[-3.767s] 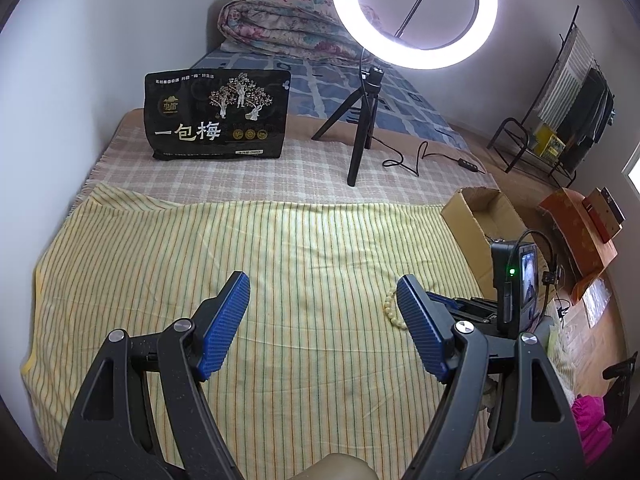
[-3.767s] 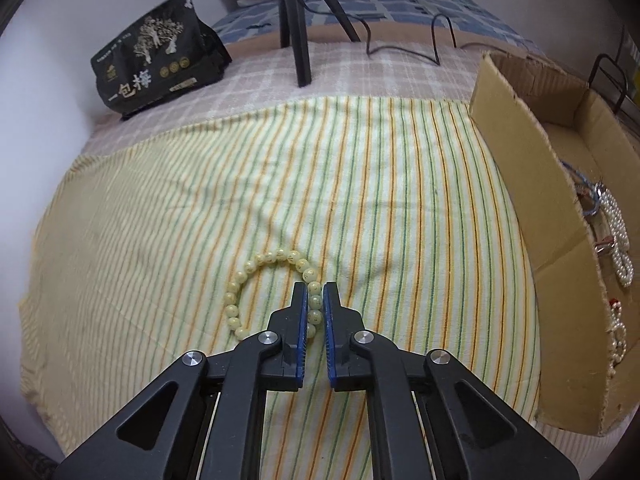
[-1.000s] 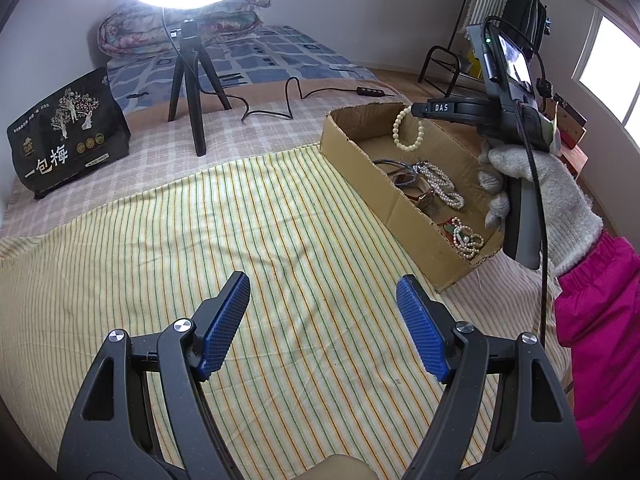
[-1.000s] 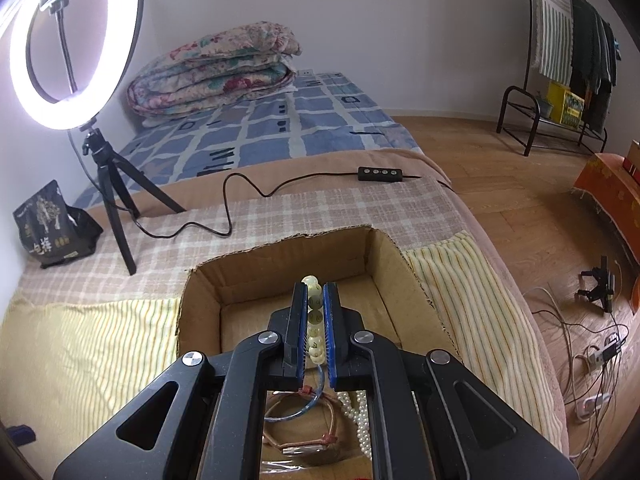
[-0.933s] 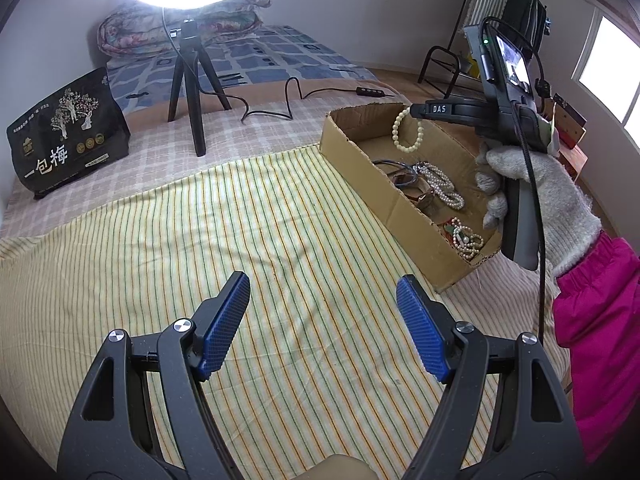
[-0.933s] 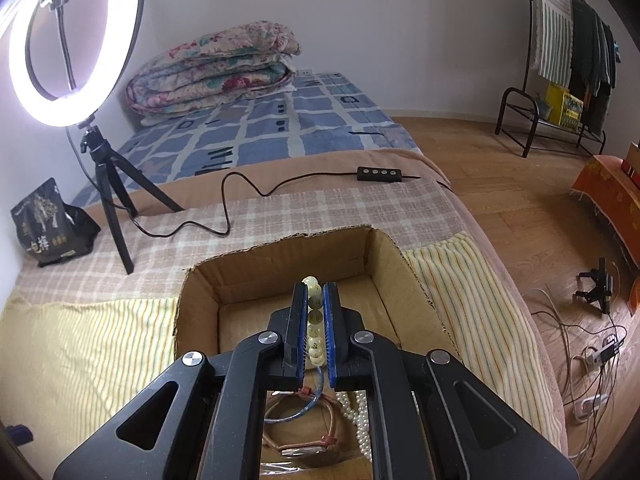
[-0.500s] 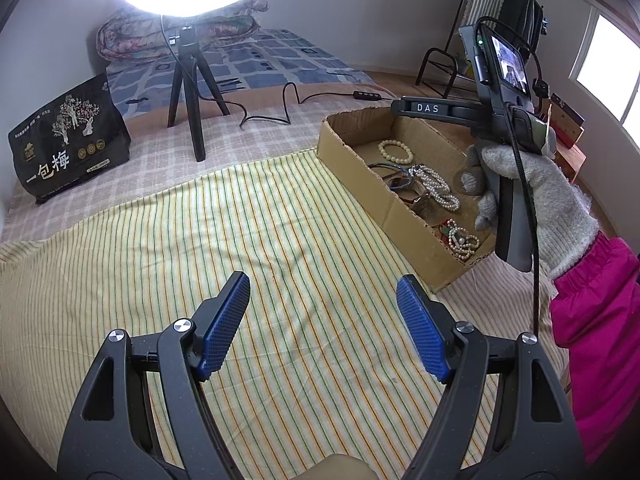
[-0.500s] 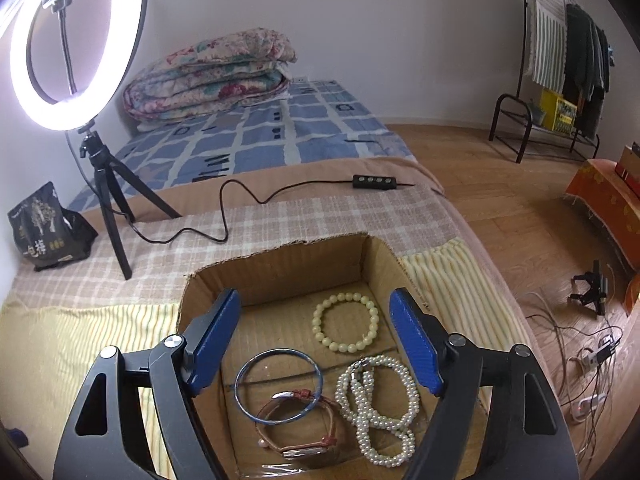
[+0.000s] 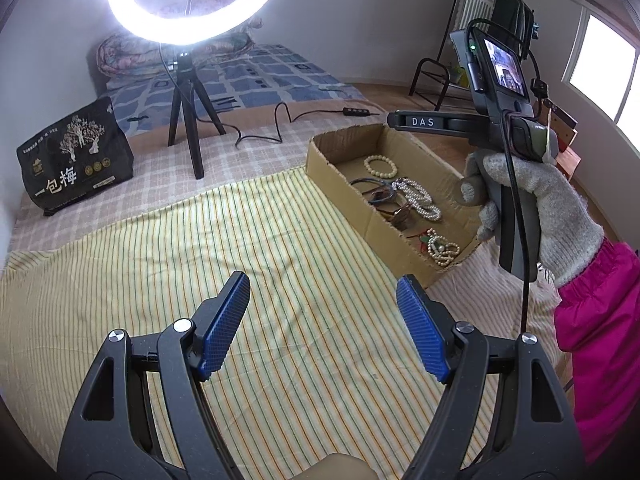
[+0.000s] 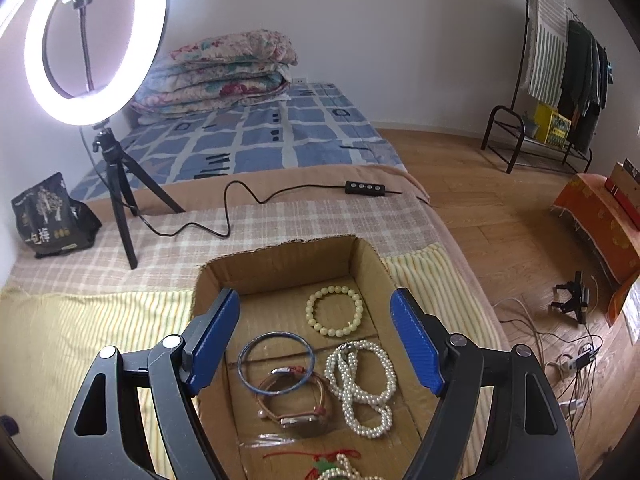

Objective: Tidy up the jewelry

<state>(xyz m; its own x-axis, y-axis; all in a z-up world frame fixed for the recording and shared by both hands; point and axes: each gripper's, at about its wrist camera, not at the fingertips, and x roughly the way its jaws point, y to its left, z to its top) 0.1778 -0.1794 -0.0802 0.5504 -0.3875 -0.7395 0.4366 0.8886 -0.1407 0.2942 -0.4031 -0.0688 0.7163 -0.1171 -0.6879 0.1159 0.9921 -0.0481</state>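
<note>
Released a second ago from the right gripper [image 10: 315, 344], the pale yellow bead bracelet [image 10: 334, 311] now lies flat on the floor of the cardboard box [image 10: 280, 258], at twelve o'clock from the spread, ribbed blue pads [image 10: 416, 346], which hover above it and grip nothing. At six o'clock from the bracelet sit a thin blue bangle [image 10: 276, 368], a looped white pearl strand [image 10: 362, 388] and what looks like a brown strap bracelet, partly hidden. From the left wrist view, a knit-gloved right hand [image 9: 536, 216] holds its tool over the box, at two o'clock from the left gripper [image 9: 320, 324], whose jaws stand wide and empty above the striped yellow cloth [image 9: 168, 248].
</note>
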